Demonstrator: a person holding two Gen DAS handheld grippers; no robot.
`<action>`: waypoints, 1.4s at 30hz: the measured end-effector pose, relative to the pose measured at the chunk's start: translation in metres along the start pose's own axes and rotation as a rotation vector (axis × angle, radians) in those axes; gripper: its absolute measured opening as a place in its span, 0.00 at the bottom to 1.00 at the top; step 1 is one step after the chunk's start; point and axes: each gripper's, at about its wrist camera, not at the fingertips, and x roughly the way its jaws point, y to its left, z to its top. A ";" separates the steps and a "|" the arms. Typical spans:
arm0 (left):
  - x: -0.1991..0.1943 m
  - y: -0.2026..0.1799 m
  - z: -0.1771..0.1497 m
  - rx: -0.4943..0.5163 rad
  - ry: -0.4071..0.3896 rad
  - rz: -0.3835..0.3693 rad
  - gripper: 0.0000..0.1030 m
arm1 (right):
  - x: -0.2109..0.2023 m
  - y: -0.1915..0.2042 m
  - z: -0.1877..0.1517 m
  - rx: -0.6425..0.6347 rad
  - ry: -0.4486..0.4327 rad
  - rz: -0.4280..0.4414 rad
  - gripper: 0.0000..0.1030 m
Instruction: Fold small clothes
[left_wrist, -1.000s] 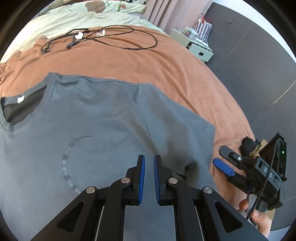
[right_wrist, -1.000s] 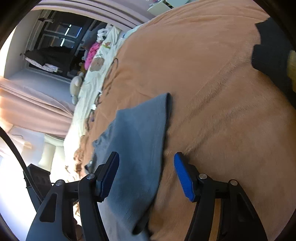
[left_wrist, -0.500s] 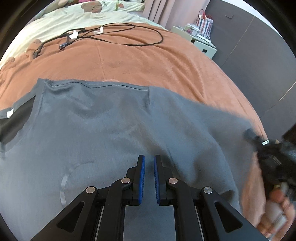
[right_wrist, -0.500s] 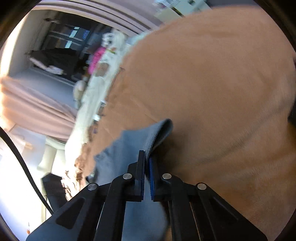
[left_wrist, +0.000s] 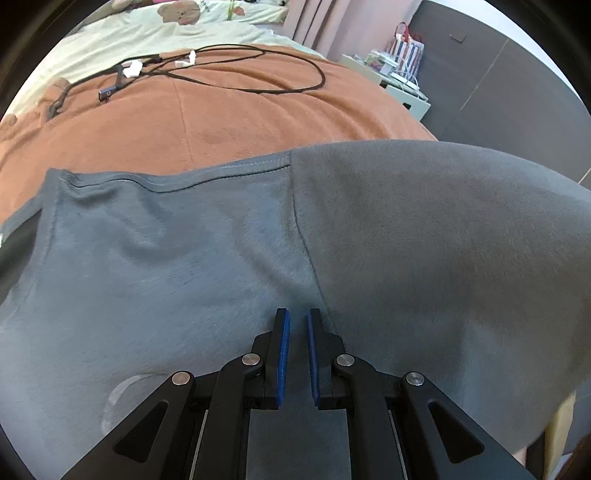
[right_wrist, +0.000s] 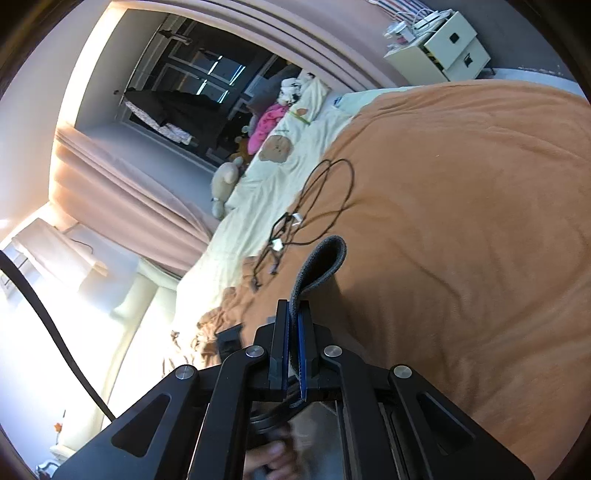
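A grey T-shirt (left_wrist: 177, 258) lies spread on the orange blanket (left_wrist: 229, 118) in the left wrist view. Its right sleeve (left_wrist: 443, 240) is lifted and billows toward the camera. My left gripper (left_wrist: 294, 321) is shut, with a narrow slit between its blue pads, tips down at the sleeve seam and holding nothing. In the right wrist view my right gripper (right_wrist: 293, 314) is shut on the sleeve's hem (right_wrist: 325, 258), which curls up above the fingertips over the blanket (right_wrist: 461, 221). A hand shows blurred below that gripper.
Black cables with white plugs (left_wrist: 207, 66) lie looped on the blanket beyond the shirt. A cream bear-print quilt (right_wrist: 273, 162) covers the bed's far part. A white bedside cabinet (right_wrist: 447, 40) stands by the dark wall, and pink curtains (right_wrist: 122, 199) hang along the window side.
My right gripper has closed on the sleeve's hem and lifted it, so the sleeve now rises across the left view. The left gripper has slid forward to the sleeve seam.
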 end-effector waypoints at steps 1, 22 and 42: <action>0.001 0.000 0.001 -0.008 -0.002 -0.006 0.09 | 0.000 0.001 -0.001 0.001 0.003 0.009 0.01; -0.095 0.076 -0.004 -0.065 -0.057 0.081 0.09 | 0.081 -0.002 0.006 -0.093 0.130 0.086 0.01; -0.120 0.101 -0.006 -0.105 -0.061 0.136 0.50 | 0.110 -0.009 0.033 -0.134 0.251 -0.004 0.66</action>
